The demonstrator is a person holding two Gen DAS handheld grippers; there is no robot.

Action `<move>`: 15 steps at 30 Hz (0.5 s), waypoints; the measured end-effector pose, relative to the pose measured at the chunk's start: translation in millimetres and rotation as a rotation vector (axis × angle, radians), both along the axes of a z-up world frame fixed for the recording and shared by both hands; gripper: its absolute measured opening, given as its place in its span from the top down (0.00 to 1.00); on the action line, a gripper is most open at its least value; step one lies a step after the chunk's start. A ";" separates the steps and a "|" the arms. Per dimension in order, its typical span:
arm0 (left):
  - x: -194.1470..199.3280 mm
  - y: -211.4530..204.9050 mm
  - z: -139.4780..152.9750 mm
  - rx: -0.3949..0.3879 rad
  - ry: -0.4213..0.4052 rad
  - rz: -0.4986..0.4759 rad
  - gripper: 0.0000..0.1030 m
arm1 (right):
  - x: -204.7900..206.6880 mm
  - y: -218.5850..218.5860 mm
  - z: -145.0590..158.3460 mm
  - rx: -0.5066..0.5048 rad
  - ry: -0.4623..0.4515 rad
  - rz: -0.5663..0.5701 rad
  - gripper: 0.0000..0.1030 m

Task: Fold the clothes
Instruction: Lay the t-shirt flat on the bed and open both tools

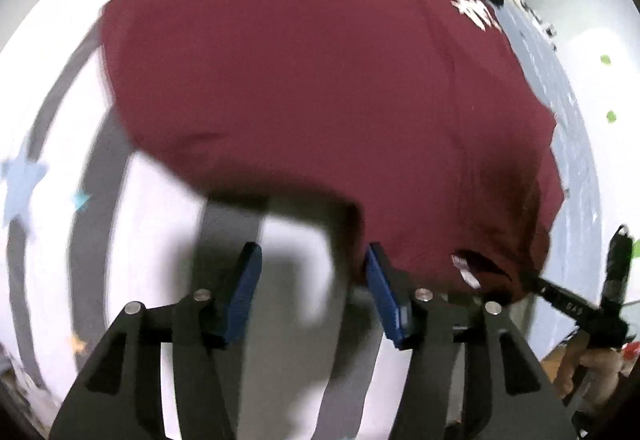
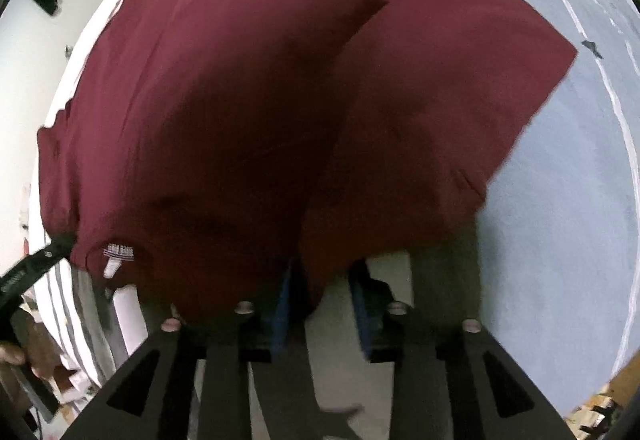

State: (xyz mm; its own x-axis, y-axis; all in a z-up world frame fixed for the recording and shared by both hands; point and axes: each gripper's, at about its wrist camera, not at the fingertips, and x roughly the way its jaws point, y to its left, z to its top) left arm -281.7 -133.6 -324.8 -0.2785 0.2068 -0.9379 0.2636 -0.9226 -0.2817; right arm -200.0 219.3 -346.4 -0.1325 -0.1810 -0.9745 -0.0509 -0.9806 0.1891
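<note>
A maroon T-shirt [image 1: 320, 88] with white print lies on a white bedsheet [image 1: 48, 52] with grey stripes. Its collar label [image 1: 464, 272] faces me. My left gripper [image 1: 314, 292] is open just short of the near hem, its right blue pad [image 1: 380, 292] against the cloth and nothing between the pads. In the right wrist view the shirt [image 2: 240, 100] fills the frame, one part folded over another. My right gripper [image 2: 322, 304] stands open at the near edge, cloth hanging over its left pad [image 2: 282, 304] and down into the gap. The collar label [image 2: 116, 256] sits at lower left.
Pale blue sheet [image 2: 560, 240] with thin white lines spreads to the right of the shirt. Blue and orange stars [image 1: 22, 184] mark the striped sheet at left. A hand [image 1: 592, 368] holds the other gripper at the right edge. White wall [image 2: 24, 100] at left.
</note>
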 end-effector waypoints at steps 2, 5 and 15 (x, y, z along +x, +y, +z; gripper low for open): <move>9.9 -18.1 10.1 -0.009 -0.018 0.031 0.50 | 5.7 2.7 8.0 0.006 -0.018 0.010 0.72; 16.7 -54.5 17.8 -0.040 0.017 0.106 0.49 | -2.2 -0.5 24.2 -0.003 0.016 0.012 0.72; -24.4 -182.3 -28.2 -0.039 0.163 0.342 0.44 | -98.6 -26.8 28.8 -0.042 0.215 0.001 0.70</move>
